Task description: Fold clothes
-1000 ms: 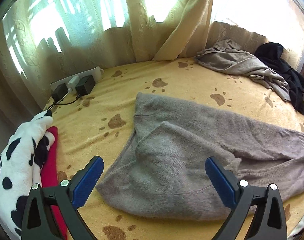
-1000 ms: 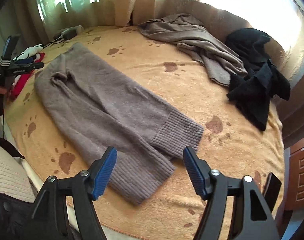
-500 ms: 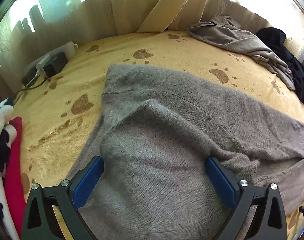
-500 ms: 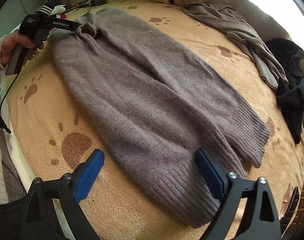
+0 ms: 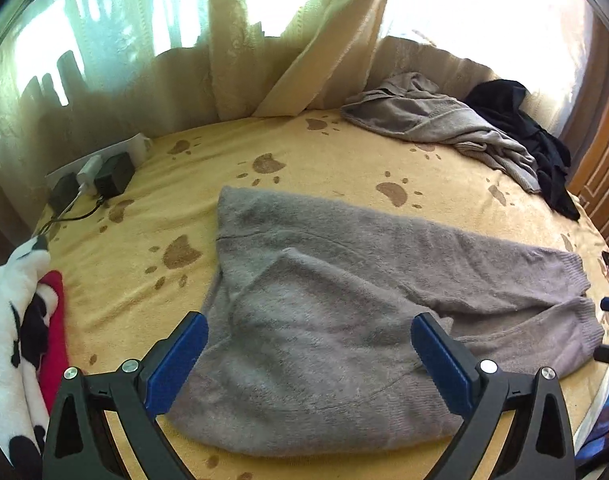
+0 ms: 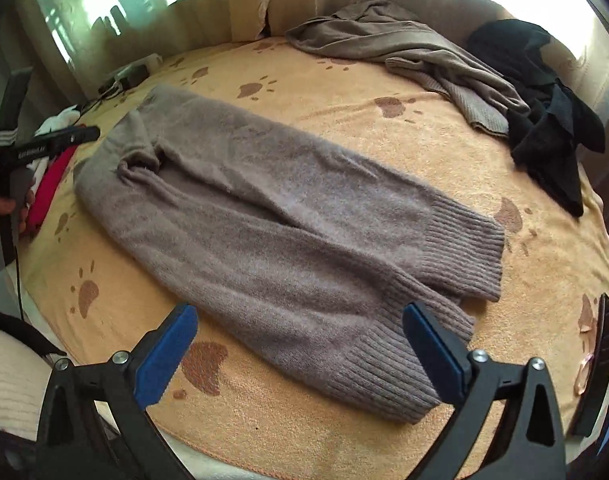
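soft grey knit trousers (image 6: 272, 216), likely limp and stretchy, spread flat on the paw-print blanket (image 6: 384, 80). right gripper (image 6: 300, 352) just opened wide, empty, above the ribbed cuffs (image 6: 404, 368): best pinched there. left gripper (image 5: 308, 356) agape, empty, over the waist.

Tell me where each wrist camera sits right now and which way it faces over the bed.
Left wrist: above the waist end of the grey knit trousers, looking down across the bed to the curtain; its own open left gripper shows.
Right wrist: over the ribbed cuffs, looking along the legs toward the waist; its open right gripper shows, jaws just widened, nothing between; also a hand holding the other gripper.
Shared: trousers, paw-print blanket, beige sweater, black garment.
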### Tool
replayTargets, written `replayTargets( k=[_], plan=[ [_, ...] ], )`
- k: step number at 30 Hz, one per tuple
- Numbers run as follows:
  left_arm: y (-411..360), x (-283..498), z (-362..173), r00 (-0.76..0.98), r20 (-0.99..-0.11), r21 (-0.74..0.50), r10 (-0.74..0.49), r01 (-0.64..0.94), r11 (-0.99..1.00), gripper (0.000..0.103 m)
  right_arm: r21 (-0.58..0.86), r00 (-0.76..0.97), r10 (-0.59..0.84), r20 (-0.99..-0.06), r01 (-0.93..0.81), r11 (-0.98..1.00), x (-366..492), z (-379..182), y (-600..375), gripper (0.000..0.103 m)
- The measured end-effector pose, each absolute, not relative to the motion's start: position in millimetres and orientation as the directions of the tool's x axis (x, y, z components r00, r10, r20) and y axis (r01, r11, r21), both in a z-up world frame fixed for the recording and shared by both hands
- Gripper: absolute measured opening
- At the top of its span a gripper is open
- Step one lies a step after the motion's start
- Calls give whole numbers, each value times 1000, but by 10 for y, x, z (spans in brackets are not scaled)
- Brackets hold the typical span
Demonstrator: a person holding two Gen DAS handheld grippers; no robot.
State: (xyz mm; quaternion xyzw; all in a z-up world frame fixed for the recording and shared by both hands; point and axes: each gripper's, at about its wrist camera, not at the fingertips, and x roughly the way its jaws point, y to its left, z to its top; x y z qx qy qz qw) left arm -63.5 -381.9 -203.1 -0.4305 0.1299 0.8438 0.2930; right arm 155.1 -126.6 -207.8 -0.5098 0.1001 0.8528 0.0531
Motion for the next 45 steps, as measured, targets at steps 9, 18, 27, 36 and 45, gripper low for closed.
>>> replayTargets(
  k=[9, 18, 27, 36, 45],
  plan=[
    [-3224, -753, -2619, -351, -872, 34, 341, -738, -674, 103, 124, -436, 124, -891, -497, -859, 1344, -2301, -1143, 103],
    [-3328, -661, -2659, -414, -807, 39, 421, -749, -662, 103, -21, -469, 244, -849, -431, -902, 1390, -2605, -1472, 103],
    [-3409, -600, -2464, -444, -770, 39, 458, -749, -661, 103, -33, -524, 297, -798, -454, -890, 1421, -2599, -1533, 103],
    [-3399, -148, -2318, -430, -751, 84, 501, -815, -573, 103, -33, -529, 299, -794, -453, -891, 1432, -2601, -1535, 103],
    [-3420, -270, -2637, -381, -798, -2, 467, -773, -635, 103, -33, -531, 298, -793, -452, -891, 1433, -2603, -1534, 103]
  ],
)
